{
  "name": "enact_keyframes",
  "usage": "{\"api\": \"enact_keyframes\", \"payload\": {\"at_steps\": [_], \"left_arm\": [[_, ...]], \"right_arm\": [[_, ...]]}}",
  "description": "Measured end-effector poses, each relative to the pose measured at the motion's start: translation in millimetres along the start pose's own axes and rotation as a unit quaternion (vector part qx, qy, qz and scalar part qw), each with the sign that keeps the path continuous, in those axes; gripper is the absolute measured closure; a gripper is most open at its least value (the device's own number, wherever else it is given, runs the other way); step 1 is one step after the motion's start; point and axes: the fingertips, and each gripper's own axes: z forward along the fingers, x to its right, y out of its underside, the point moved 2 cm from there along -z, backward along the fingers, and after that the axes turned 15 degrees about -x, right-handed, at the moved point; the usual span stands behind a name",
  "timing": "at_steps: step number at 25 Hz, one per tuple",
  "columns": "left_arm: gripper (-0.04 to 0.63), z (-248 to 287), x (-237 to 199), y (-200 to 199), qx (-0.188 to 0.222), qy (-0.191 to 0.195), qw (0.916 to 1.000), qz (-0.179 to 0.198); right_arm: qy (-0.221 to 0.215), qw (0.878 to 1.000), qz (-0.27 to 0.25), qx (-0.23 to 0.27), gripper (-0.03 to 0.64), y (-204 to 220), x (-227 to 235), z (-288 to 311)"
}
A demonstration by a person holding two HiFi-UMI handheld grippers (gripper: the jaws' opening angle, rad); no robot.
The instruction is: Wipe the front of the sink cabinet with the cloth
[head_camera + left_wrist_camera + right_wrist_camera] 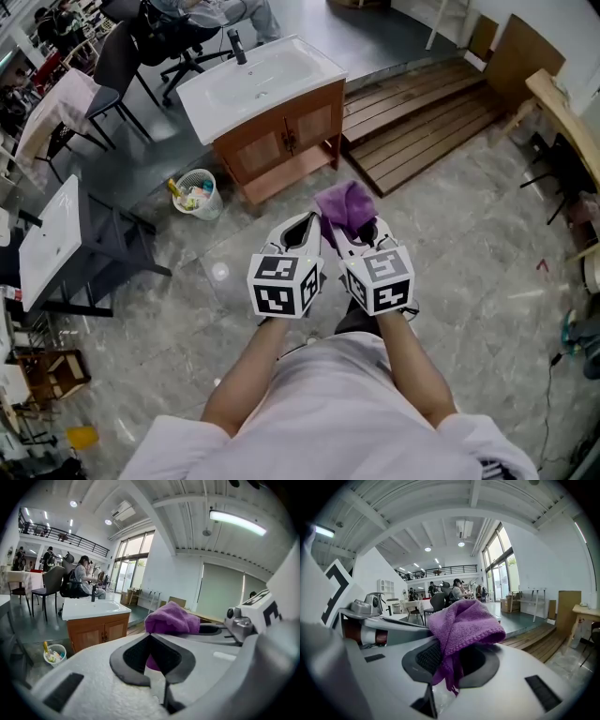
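I'm seeing the right gripper (364,232) clamping the crumpled purple terry cloth (345,204), the left gripper (302,230) sitting closed and empty just beside it, both hovering well apart from the wooden sink cabinet (281,142) front.

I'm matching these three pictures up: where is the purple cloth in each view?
Head view: purple cloth just above centre.
Left gripper view: centre, slightly right, beyond the jaws.
Right gripper view: centre, draped over the jaws, which are shut on it.
Shared landmark: sink cabinet, upper left in the head view, left of the cloth in the left gripper view; not in the right gripper view.
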Motion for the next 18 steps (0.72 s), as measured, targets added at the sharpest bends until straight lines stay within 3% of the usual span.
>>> {"api": "enact_keyframes", "payload": {"at_steps": [18], "left_arm": [[0.591,171.3,-18.0,-114.4,-0.009,-0.052,0.9982,-0.027]], "right_arm": [[-0.076,0.997,-0.018,-0.028,0.545,-59.6,164.1,106.6]]}}
